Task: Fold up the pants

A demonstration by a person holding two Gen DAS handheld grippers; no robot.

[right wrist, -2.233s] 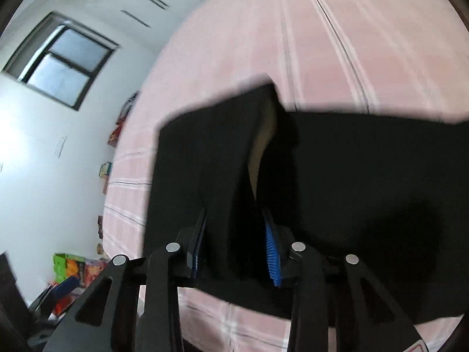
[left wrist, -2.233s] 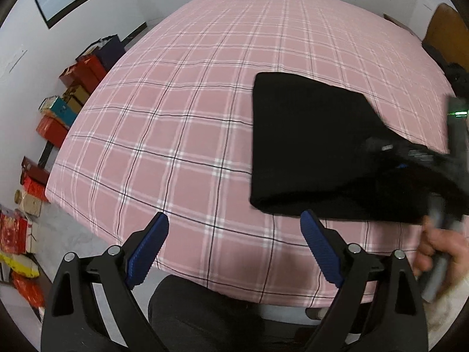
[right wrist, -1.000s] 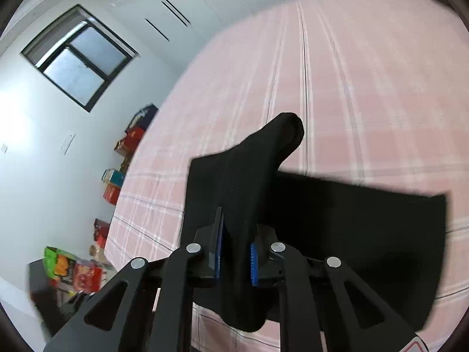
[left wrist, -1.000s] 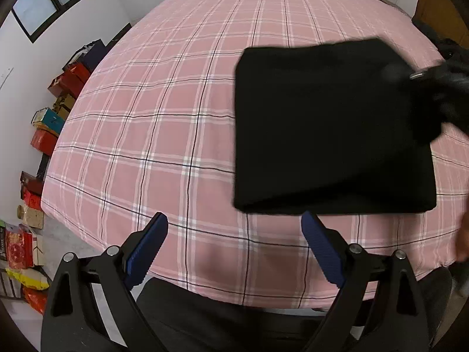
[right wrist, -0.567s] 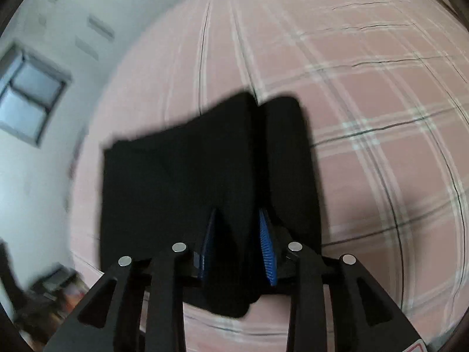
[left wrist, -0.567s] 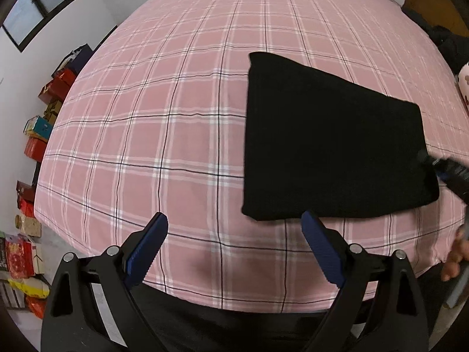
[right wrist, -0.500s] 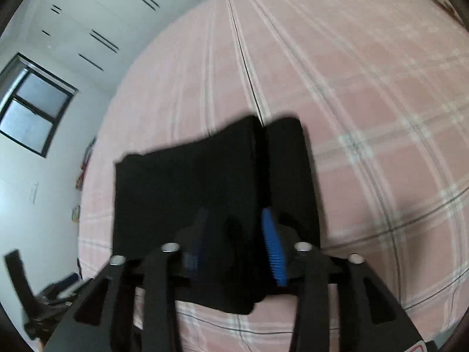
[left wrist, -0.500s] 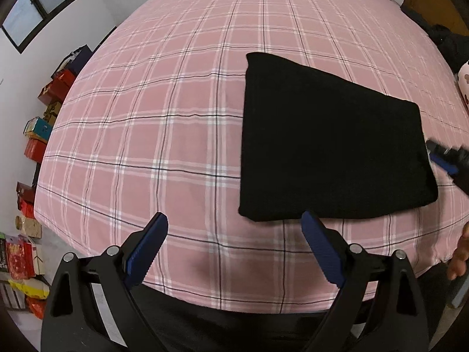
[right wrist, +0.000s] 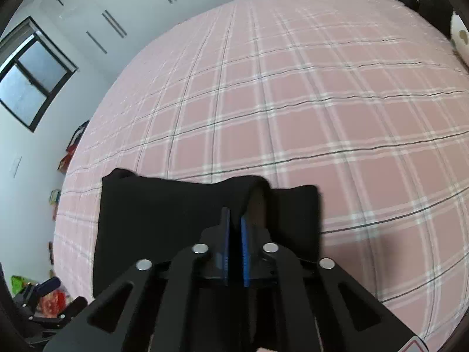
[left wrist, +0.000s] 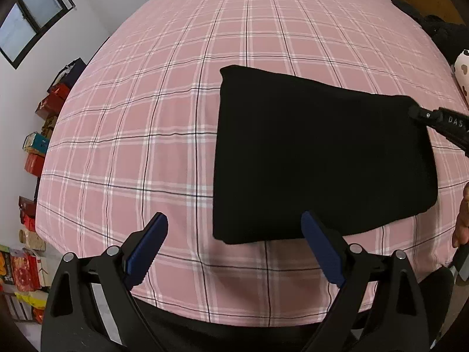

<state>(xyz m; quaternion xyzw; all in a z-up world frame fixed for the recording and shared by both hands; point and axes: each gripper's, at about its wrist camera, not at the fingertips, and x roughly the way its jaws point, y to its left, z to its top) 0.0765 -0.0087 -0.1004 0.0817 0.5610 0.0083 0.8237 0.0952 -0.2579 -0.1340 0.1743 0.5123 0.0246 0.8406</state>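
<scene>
Folded pants (left wrist: 319, 158): matt black cloth, dense and lint-free in look, absorbing light with almost no sheen. Bed cover (left wrist: 146, 135): soft woven cloth, pink plaid with white and black lines, matt, lightly rumpled. Left gripper (left wrist: 234, 249): matt black plastic frame, ribbed blue pads, bright metal pins. Right gripper (right wrist: 234, 223): same black plastic and blue ribbed pads. Boxes (left wrist: 35, 152) at far left: glossy printed cardboard. Window (left wrist: 26, 14): dark frame, smooth glass.
</scene>
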